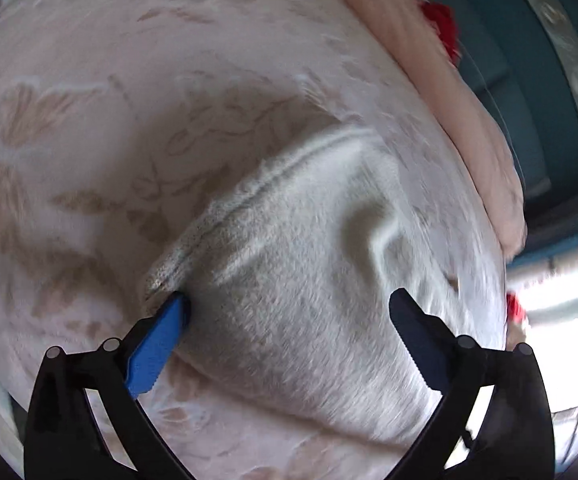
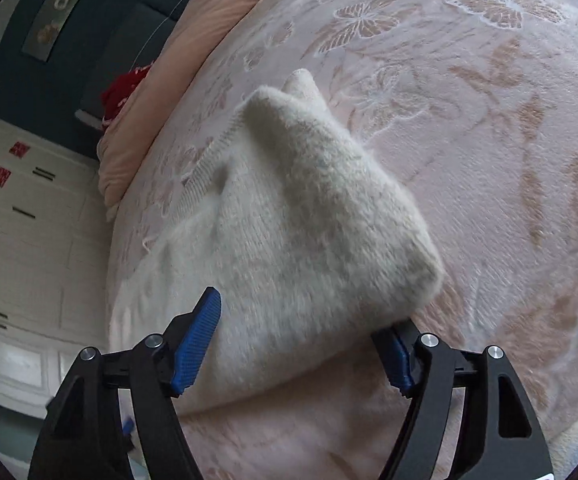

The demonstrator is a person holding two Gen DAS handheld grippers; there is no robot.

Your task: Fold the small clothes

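Observation:
A fuzzy white knitted garment (image 1: 309,264) lies on a pink bedspread with a butterfly pattern (image 1: 89,120). Its ribbed hem runs up and to the right from the left fingertip. My left gripper (image 1: 289,300) is open, its blue-padded fingers (image 1: 157,344) spread wide over the garment's near end. In the right wrist view the same garment (image 2: 301,216) lies folded over into a thick bundle. My right gripper (image 2: 309,320) is open with the jaws on either side of the bundle's near edge, the right pad (image 2: 399,360) tucked partly under it.
A pale pink duvet or pillow (image 2: 209,32) lies along the bed's far side, with a red item (image 2: 123,88) beside it. A dark teal headboard wall (image 1: 529,60) and white cabinets (image 2: 21,240) stand beyond the bed.

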